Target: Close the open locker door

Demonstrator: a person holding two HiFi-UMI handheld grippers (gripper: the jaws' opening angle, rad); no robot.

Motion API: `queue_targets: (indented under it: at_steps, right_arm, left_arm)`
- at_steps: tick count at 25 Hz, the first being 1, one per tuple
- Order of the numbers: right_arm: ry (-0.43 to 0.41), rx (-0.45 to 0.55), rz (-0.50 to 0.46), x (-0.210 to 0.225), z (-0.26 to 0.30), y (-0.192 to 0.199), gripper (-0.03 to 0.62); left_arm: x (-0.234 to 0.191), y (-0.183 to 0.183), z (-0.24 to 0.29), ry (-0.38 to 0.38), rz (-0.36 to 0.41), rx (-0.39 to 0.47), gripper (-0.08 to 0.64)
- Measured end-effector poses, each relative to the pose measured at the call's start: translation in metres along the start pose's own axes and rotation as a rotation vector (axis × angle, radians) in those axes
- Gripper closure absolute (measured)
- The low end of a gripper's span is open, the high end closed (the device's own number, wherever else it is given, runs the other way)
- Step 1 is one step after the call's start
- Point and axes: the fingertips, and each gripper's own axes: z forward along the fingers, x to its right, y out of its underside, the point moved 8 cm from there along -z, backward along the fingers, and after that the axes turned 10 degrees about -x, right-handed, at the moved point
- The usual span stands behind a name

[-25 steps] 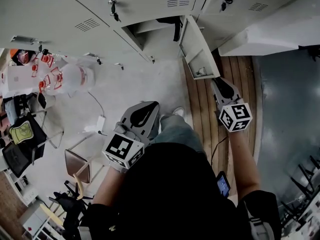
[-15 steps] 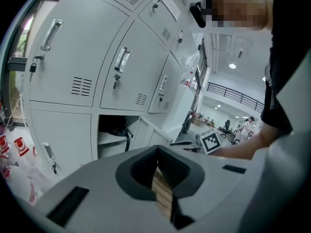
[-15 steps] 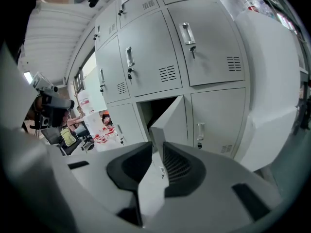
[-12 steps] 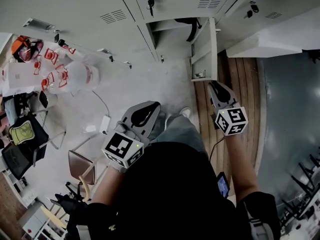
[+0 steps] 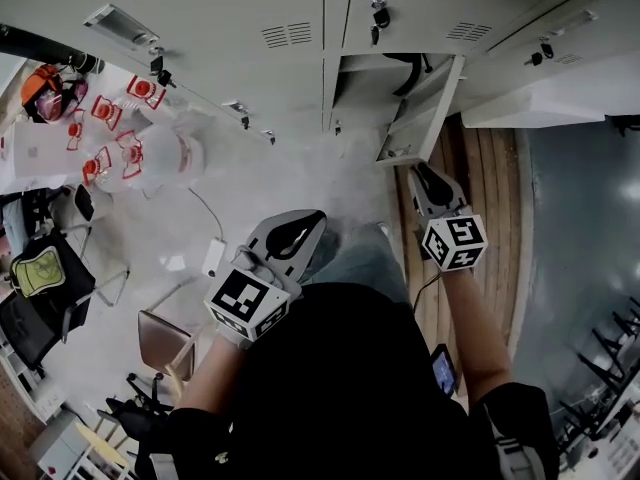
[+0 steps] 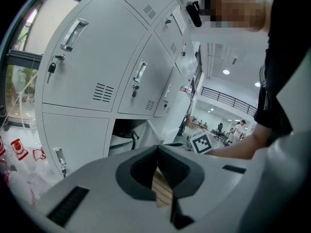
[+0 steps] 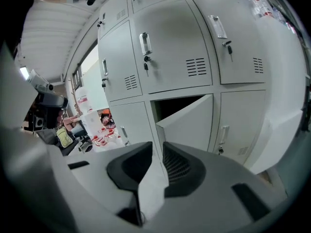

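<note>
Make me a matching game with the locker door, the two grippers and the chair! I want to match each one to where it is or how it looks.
Things:
1. locker door
2. left gripper
3. right gripper
4. chair

Place, colour or state:
A. brown seat
B. half open
C. just under the door's corner
D. beside the jeans

Pairs: 1-B, 2-D, 3-C, 4-A
</note>
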Motion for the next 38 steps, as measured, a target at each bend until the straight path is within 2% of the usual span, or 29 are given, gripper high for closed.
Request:
queue_targets:
  at_steps: [7, 15, 22, 32, 38]
  right_arm:
    - [-0.032, 0.002, -0.039, -0.030, 0.041, -0.025, 0.509]
    - [-0.138, 0.007, -0.108, -0.044, 0.090, -0.059, 0.509]
    - [-0.227, 0.009, -0.168, -0.041, 0.134, -0.089, 0.509]
    - [-0.271, 0.005, -0.224, -0.022, 0.186, -0.122, 0.509]
    - [-0.293, -0.006, -0.257, -0.018, 0.201, -0.130, 0.512]
  left_arm:
    - [-0.025, 0.008, -0.025, -0.039, -0.038, 0.019, 0.538]
    - [-0.052, -0.003, -0.027, -0.142, -0.083, 0.054, 0.538]
    - [-0.079, -0.016, -0.023, -0.260, -0.136, 0.104, 0.538]
    - [-0.099, -0.026, -0.020, -0.382, -0.183, 0.157, 0.538]
    - [-0.103, -0.031, -0.017, -0.422, -0.193, 0.175, 0.538]
